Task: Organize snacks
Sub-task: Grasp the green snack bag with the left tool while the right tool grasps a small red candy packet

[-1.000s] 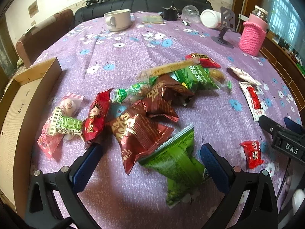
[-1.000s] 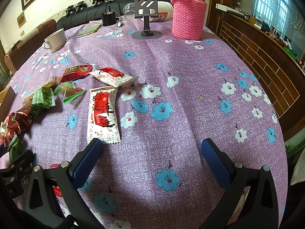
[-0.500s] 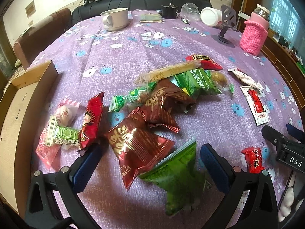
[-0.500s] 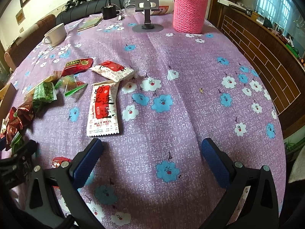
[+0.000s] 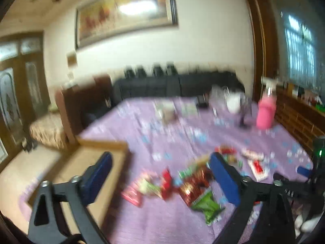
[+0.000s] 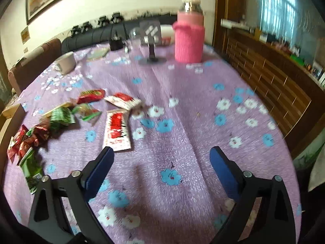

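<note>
Snacks lie beside the cardboard box, left gripper released, right gripper closing on nothing.

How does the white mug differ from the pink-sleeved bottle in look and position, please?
The mug is squat, white and open-topped, with a side handle; the bottle is tall, wrapped in a pink knitted sleeve with a clear neck above. The mug stands far left on the table, the bottle far right beside the phone stand. Both stand upright on the purple floral cloth.

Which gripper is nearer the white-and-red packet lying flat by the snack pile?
Right. The right gripper, empty and closing, has its finger tip just short of the white-and-red packet. The left gripper is over the cardboard box side.
</note>
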`<state>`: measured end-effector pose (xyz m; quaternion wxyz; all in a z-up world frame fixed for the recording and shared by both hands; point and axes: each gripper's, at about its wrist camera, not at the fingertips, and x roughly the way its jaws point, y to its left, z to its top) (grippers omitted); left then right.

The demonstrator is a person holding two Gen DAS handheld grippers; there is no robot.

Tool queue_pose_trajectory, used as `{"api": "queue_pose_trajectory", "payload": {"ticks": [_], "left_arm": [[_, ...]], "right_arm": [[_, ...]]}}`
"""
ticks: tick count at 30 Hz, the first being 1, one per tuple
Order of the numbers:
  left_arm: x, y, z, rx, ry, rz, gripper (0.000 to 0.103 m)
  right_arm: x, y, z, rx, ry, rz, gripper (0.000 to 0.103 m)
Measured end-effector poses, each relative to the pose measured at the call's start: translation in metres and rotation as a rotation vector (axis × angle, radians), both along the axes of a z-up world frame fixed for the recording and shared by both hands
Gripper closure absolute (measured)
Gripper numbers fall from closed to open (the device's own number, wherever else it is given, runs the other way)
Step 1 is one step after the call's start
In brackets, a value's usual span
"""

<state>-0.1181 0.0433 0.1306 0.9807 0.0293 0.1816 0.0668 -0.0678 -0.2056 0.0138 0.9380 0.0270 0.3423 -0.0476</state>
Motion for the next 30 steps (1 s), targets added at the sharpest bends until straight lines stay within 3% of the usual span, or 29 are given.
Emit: {"api": "queue_pose_trajectory", "payload": {"ticks": [2,4,6,8,10,12,19,24,26,29,30], "left_arm": [[-0.005,0.002,0.009,0.022,-0.03,-0.013,0.0],[-0.001,0.004,0.008,0.035,0.014,-0.026,0.0],[0.0,0.01,0.002,0.009,0.052,-0.046,0.0],[0.004,0.015,-0.006,-0.048,0.092,-0.094,0.001],[0.004,0.02,-0.013,-0.093,0.119,-0.141,0.006],[0.0,0.023,-0.02,-0.123,0.134,-0.179,0.009],[-0.008,0.017,-0.029,-0.072,0.082,-0.201,0.006],[0.013,0.016,-0.045,-0.101,0.202,-0.204,0.006],[0.019,0.014,-0.053,-0.12,0.249,-0.23,0.01],[0.026,0.008,-0.063,-0.154,0.322,-0.285,0.038],[0.03,0.006,-0.067,-0.167,0.355,-0.302,0.052]], "right_arm": [[-0.014,0.009,0.009,0.013,-0.07,0.033,0.009],[-0.019,0.017,0.013,0.043,-0.091,0.08,0.009],[-0.015,0.026,0.011,0.08,-0.04,0.143,0.009],[-0.01,0.034,0.006,0.112,0.003,0.191,0.016],[-0.004,0.039,-0.001,0.144,0.058,0.228,0.03],[0.001,0.042,-0.007,0.172,0.095,0.246,0.034],[0.003,0.048,-0.017,0.192,0.127,0.274,0.034],[0.015,0.06,-0.025,0.149,0.194,0.29,0.036],[0.017,0.067,-0.026,0.11,0.206,0.29,0.039],[0.018,0.077,-0.027,0.017,0.214,0.277,0.054],[0.018,0.078,-0.027,-0.007,0.211,0.274,0.065]]}}
